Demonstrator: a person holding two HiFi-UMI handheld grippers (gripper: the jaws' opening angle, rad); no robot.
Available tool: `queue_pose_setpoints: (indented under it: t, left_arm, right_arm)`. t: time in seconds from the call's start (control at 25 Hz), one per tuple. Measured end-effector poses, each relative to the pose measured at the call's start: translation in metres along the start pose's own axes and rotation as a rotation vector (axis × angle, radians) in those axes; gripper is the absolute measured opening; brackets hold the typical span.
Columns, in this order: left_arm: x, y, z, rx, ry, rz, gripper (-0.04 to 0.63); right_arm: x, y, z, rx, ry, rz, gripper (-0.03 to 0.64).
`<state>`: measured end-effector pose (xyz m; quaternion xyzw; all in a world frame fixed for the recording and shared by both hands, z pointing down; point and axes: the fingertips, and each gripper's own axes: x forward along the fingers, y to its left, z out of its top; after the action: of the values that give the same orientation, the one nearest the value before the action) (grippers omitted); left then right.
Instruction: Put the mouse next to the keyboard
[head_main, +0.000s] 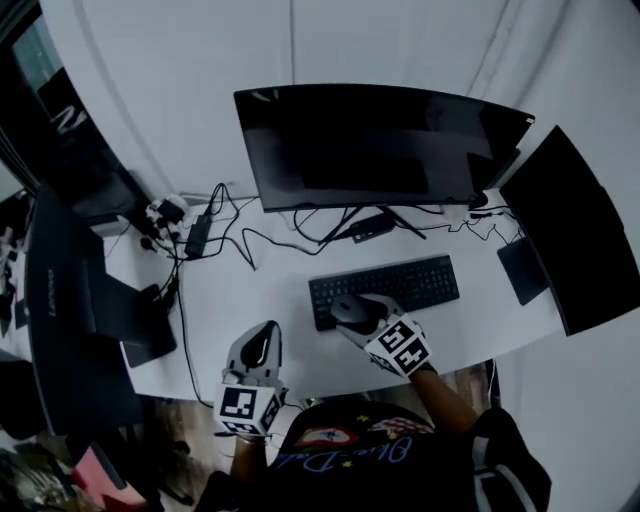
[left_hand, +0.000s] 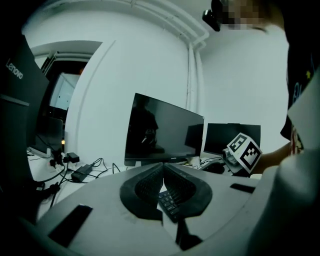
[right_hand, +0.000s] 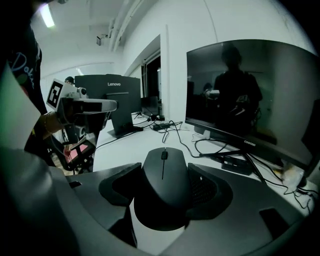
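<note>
The dark grey mouse (head_main: 350, 310) (right_hand: 162, 182) sits between the jaws of my right gripper (head_main: 354, 314) (right_hand: 164, 187), which is shut on its sides. In the head view it is at the front left corner of the black keyboard (head_main: 385, 287); I cannot tell whether it rests on the white table (head_main: 270, 290). My left gripper (head_main: 261, 335) (left_hand: 162, 169) is at the table's near edge, left of the keyboard, shut with nothing in it. Part of the keyboard (left_hand: 170, 202) shows below its jaws.
A wide curved monitor (head_main: 380, 150) stands behind the keyboard, and a second dark screen (head_main: 575, 230) stands at the right. At the left is a Lenovo monitor's back (head_main: 60, 300). A power brick (head_main: 197, 237) and cables lie at the back left.
</note>
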<state>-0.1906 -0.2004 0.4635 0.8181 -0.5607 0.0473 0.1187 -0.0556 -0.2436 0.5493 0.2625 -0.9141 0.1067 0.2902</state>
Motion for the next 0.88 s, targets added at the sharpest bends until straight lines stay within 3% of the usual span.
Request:
queue_pose_setpoints:
  t: [0.4, 0.68, 0.88]
  left_arm:
    - [0.042, -0.023, -0.006, 0.021, 0.014, -0.189, 0.003]
    - [0.048, -0.035, -0.023, 0.036, 0.089, -0.187, 0.003]
    - [0.062, -0.056, -0.014, 0.054, 0.041, -0.165, 0.003]
  right_arm:
    - [-0.046, -0.030, -0.013, 0.115, -0.027, -0.217, 0.268]
    - [-0.072, -0.048, -0.013, 0.154, -0.086, -0.265, 0.268]
    - [-0.094, -0.070, -0.015, 0.135, -0.117, -0.265, 0.268]
